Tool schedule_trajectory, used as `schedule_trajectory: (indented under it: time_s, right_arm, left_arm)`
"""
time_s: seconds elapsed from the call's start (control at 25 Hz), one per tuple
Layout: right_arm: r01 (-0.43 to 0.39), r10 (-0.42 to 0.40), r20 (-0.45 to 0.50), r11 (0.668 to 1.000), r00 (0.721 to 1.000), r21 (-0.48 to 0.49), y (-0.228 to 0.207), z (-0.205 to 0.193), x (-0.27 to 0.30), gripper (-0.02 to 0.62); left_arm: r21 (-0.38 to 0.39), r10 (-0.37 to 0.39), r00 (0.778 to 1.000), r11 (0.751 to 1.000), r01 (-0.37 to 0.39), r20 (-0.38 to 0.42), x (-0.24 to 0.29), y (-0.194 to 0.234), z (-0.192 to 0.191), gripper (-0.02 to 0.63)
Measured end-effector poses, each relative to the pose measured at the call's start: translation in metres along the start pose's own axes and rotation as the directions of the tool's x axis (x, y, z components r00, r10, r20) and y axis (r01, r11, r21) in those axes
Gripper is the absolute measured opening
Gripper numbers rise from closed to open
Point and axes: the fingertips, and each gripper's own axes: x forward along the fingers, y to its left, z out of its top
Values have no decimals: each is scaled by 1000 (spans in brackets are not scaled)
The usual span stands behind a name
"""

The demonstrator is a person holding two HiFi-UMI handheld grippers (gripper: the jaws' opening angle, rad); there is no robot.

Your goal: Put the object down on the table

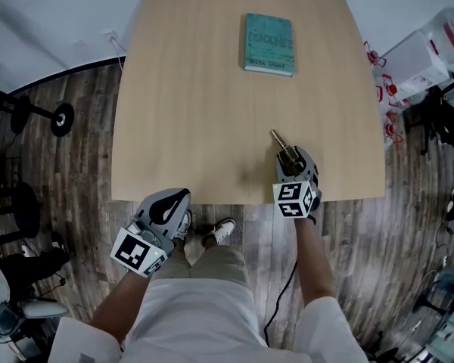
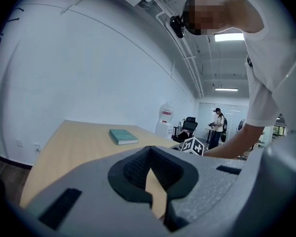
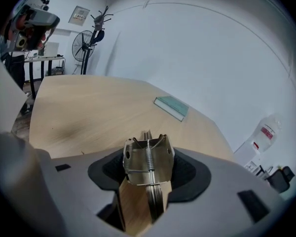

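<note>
My right gripper (image 1: 291, 157) grips a metal spring clamp (image 3: 148, 158) with jaws wide, on my side of the teal book (image 1: 269, 44). My left gripper (image 1: 172, 201) is closed and empty.

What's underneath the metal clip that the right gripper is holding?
Only bare wooden table shows below the metal clip. The right gripper covers the clip's lower end, so whether it touches the table can't be seen.
</note>
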Motion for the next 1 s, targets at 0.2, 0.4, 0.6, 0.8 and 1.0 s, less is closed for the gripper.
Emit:
schedule_trajectory:
  time_s: [0.2, 0.4, 0.6, 0.8, 1.0]
  right_arm:
    - [-50, 51, -10, 996, 999, 75, -1, 2, 1, 225]
    - [-91, 94, -29, 990, 995, 108, 4, 3, -1, 226]
    - [-106, 112, -38, 984, 993, 141, 9, 6, -3, 232]
    - [-118, 125, -46, 983, 991, 143, 16, 1, -8, 236]
    - [-113, 120, -40, 983, 992, 146, 20, 1, -11, 236]
  left_arm:
    - [-3, 2, 1000, 1000, -2, 8, 1, -1, 2, 6]
    - [-6, 4, 1000, 1000, -4, 9, -1, -1, 3, 6]
    - [-9, 6, 1000, 1000, -6, 14, -2, -2, 3, 6]
    - [-11, 10, 1000, 1000, -10, 15, -5, -4, 3, 6]
    - [-17, 20, 1000, 1000, -20, 16, -11, 0, 3, 6]
